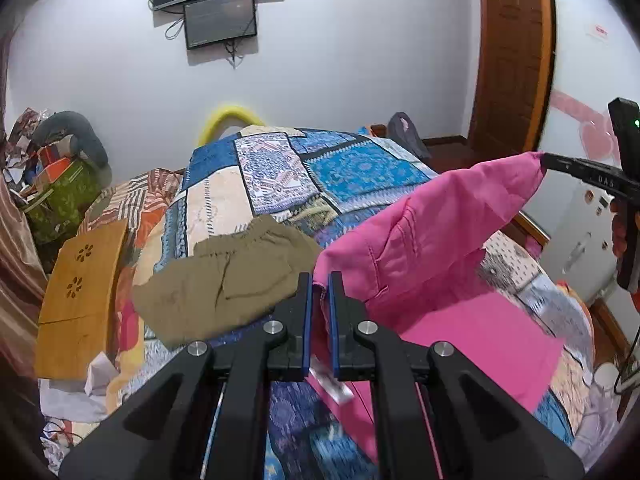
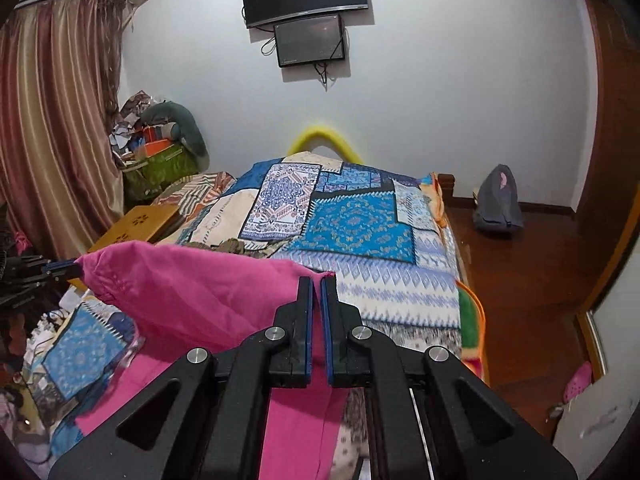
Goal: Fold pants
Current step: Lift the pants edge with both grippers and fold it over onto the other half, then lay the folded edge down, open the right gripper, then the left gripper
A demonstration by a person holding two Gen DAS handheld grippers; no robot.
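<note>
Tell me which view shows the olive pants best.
The left wrist view: the olive pants lie spread on the patchwork bedspread, waistband and creases visible, beside the lifted pink pants. The right wrist view shows only a sliver of them behind the pink fabric.

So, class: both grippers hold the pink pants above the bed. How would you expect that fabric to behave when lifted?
Probably floppy: the pink pants sag between the left gripper and right gripper. Likely light, since thin pinches at two corners carry them. Lower part drapes onto the bed.
</note>
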